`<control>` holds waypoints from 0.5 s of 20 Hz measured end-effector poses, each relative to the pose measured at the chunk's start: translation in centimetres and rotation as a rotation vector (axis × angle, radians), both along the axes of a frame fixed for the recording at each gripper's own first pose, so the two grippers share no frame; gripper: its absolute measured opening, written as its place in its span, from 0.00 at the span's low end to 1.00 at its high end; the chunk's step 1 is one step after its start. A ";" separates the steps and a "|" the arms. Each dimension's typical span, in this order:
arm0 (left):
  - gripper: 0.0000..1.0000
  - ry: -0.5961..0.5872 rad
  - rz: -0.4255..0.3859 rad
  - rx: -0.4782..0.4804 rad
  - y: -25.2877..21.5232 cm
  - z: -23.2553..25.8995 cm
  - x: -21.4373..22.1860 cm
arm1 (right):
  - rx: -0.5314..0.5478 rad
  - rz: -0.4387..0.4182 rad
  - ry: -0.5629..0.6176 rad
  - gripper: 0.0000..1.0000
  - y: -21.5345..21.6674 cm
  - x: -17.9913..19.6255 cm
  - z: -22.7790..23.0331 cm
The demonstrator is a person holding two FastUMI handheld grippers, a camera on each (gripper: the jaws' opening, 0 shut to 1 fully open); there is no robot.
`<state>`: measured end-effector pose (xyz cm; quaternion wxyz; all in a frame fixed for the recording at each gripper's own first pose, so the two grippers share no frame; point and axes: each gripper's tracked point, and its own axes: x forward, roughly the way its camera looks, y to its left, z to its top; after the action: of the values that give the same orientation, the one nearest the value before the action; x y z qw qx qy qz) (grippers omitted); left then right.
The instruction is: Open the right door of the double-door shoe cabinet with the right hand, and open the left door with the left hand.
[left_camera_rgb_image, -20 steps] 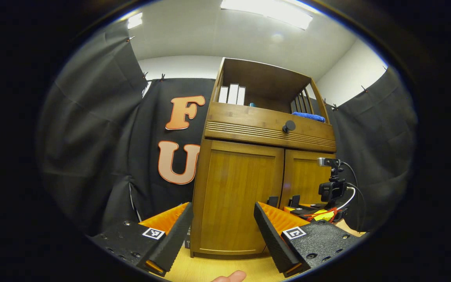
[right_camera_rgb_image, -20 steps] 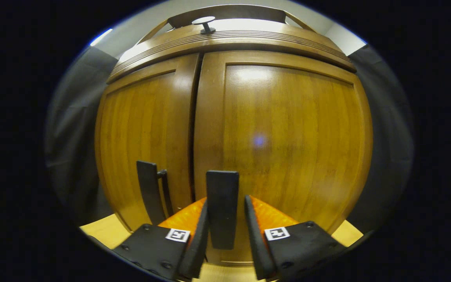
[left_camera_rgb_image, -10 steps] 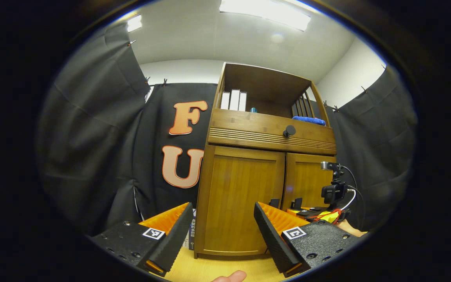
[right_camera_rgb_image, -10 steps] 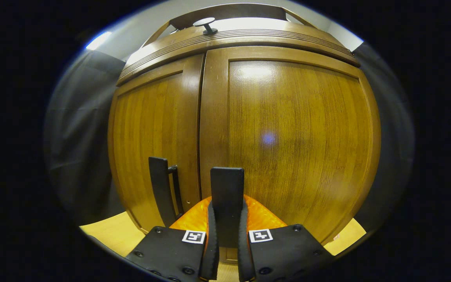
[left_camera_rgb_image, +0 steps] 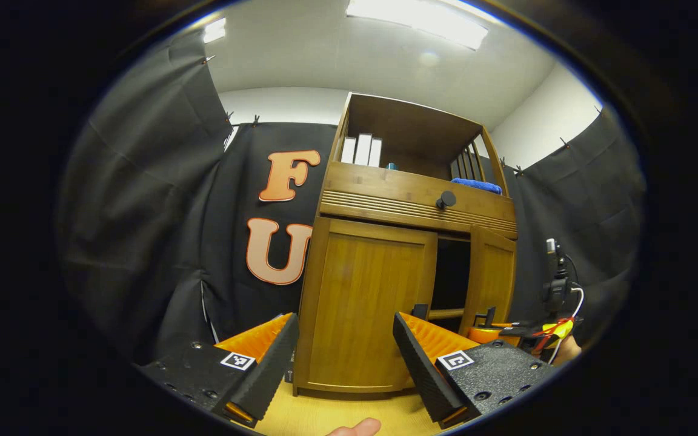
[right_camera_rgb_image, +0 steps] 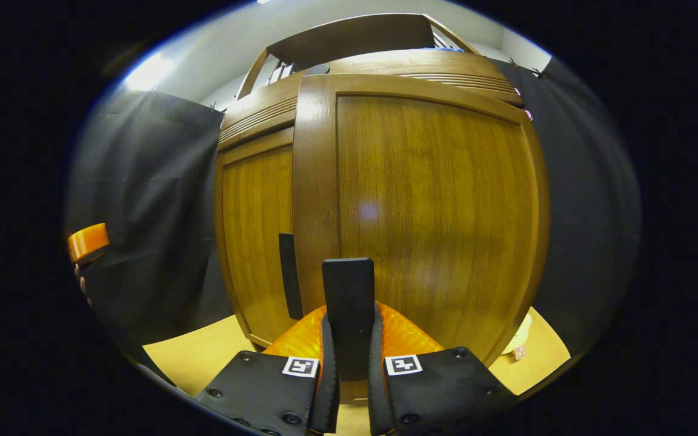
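Already the right gripper [right_camera_rgb_image: 349, 369], at the bottom centre of the right gripper view, has its two black-and-orange fingers pinched on the flat black bar handle [right_camera_rgb_image: 348, 315] of the glossy amber wooden right door [right_camera_rgb_image: 434, 206] that takes up the middle of that frame; in the left gripper view this door [left_camera_rgb_image: 492, 278] stands ajar right of centre, with a dark gap between it and the closed amber wooden left door [left_camera_rgb_image: 364, 309] of the tall bamboo-coloured shoe cabinet [left_camera_rgb_image: 409, 194]. One risk I see is the smooth handle slipping out of the pinch if the pull runs straight back instead of following the hinge arc; another is the door swinging wide into the small black camera stand [left_camera_rgb_image: 556, 290] at the right edge of the left gripper view. The left gripper [left_camera_rgb_image: 343, 363] hangs at the bottom of its own view with fingers spread wide and nothing between them, well short of the left door's slim black handle [left_camera_rgb_image: 420, 311], so a hurried reach could knock the door frame. Half a second ago both doors lay flush and shut; since then the right door has turned outward on its hinge, its handle still pinched, while the left gripper has barely shifted
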<state>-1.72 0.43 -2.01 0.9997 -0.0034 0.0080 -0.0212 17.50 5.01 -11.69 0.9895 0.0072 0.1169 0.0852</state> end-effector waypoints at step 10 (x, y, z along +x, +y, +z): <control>0.94 -0.004 -0.038 -0.015 -1.3 -0.2 0.5 | -0.012 -0.047 -0.043 0.27 -3.5 -4.8 1.8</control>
<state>-1.23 -0.90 -2.16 0.9991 -0.0108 0.0060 -0.0401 12.72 1.47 -9.88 0.9935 0.0020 0.0961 0.0612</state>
